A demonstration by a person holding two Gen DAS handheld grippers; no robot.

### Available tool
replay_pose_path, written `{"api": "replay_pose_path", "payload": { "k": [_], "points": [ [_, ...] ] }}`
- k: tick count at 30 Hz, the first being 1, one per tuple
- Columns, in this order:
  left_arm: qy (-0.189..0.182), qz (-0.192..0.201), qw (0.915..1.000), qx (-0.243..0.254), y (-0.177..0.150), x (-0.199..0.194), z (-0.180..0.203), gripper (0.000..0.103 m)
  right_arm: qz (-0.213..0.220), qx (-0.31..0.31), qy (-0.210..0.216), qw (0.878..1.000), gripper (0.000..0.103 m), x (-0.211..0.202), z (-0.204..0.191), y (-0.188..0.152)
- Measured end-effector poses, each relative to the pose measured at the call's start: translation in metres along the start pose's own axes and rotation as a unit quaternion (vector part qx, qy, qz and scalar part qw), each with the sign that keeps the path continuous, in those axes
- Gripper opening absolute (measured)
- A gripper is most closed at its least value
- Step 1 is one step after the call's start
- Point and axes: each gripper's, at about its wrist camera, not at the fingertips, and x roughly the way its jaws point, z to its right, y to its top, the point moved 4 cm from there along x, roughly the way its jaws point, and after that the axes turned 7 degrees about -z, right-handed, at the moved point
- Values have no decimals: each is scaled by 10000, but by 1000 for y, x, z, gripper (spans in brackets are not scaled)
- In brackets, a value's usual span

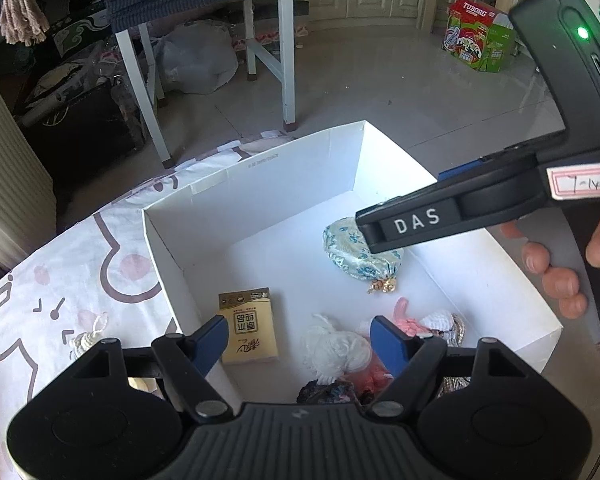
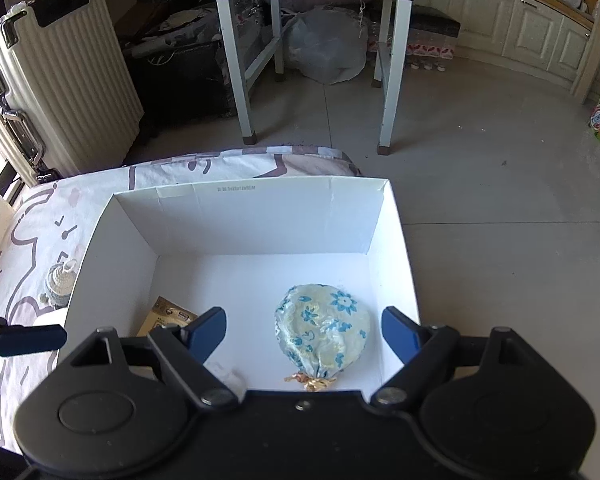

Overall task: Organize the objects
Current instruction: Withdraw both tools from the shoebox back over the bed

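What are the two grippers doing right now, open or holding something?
Left gripper: open, holding nothing, above the white box.
Right gripper: open, holding nothing; the floral pouch lies below it.

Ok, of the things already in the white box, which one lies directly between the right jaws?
The blue-flowered cloth pouch, tied with a gold cord. It lies alone between the open right jaws; the yellow packet sits off to their left, by the box wall.
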Motion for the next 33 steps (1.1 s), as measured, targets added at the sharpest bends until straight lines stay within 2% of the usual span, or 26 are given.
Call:
{"api": "replay_pose_path", "payload": {
  "k": [9,21,24,29,33],
  "points": [
    [91,102,9997,-182,-15,-35,-20,78,97,186,-229,9995,87,-32,-2,-15],
    [93,208,9985,-507,-37,-60,-46,82,228,375,-480,9979,92,-73,-17,-46],
    [72,266,9974,-660,-41,-64,-56,86,254,418,-573,9972,96,-79,-21,-55],
    [90,363,9963,-774,-49,-69,-67,99,245,568,-652,9960,101,-85,-26,-68],
    [142,344,9953,-893,-55,-68,-76,102,224,631,-751,9949,103,-89,-31,-78]
  ]
}}
